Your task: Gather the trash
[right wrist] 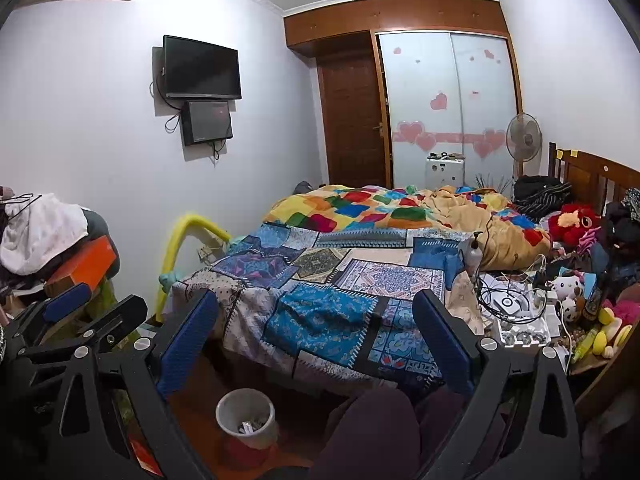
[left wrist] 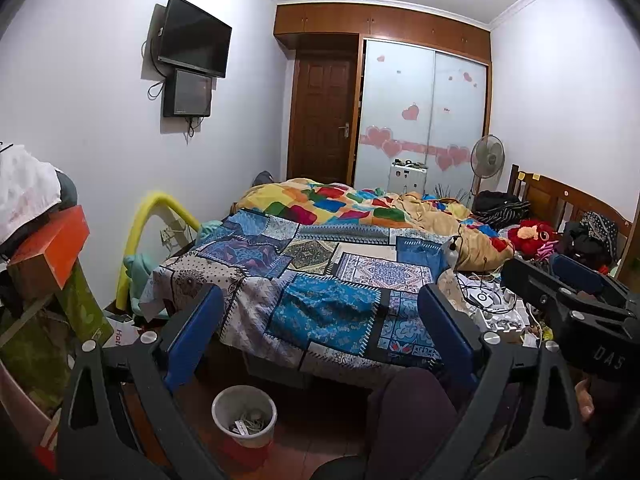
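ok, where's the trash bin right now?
The pale round plastic trash bin stands on the red floor at the foot of the patchwork-covered bed, low and left of centre in both wrist views, paper scraps inside.

Both wrist cams sit side by side at the foot of the bed, aimed along it toward the wardrobe and tilted slightly down, bed edge close. Left cam catches the right gripper at its right edge; right cam catches the left gripper at its left edge. Shared: bed, wall TV, door, fan, floor bin, each with its own blue fingers framing the bottom.
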Demonstrator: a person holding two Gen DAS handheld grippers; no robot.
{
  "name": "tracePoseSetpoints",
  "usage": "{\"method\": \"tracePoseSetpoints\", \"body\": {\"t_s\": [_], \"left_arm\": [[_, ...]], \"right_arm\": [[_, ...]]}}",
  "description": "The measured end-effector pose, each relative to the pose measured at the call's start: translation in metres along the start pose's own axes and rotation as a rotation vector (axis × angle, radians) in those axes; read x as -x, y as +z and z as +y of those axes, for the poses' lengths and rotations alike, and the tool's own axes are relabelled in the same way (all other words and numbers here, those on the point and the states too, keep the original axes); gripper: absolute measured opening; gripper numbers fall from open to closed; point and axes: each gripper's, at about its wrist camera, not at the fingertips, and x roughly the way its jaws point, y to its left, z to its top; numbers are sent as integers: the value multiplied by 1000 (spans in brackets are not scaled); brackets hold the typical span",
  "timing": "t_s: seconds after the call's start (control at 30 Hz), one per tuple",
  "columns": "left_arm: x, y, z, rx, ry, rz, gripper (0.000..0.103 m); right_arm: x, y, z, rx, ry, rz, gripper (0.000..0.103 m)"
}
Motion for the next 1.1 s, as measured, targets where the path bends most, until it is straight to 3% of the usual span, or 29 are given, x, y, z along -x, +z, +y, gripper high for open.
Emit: {"method": "tracePoseSetpoints", "body": {"t_s": [1.1], "left_arm": [[-3,-9,1,11,23,1,99]], "right_arm": [[0,3,-1,1,6,12,97]]}}
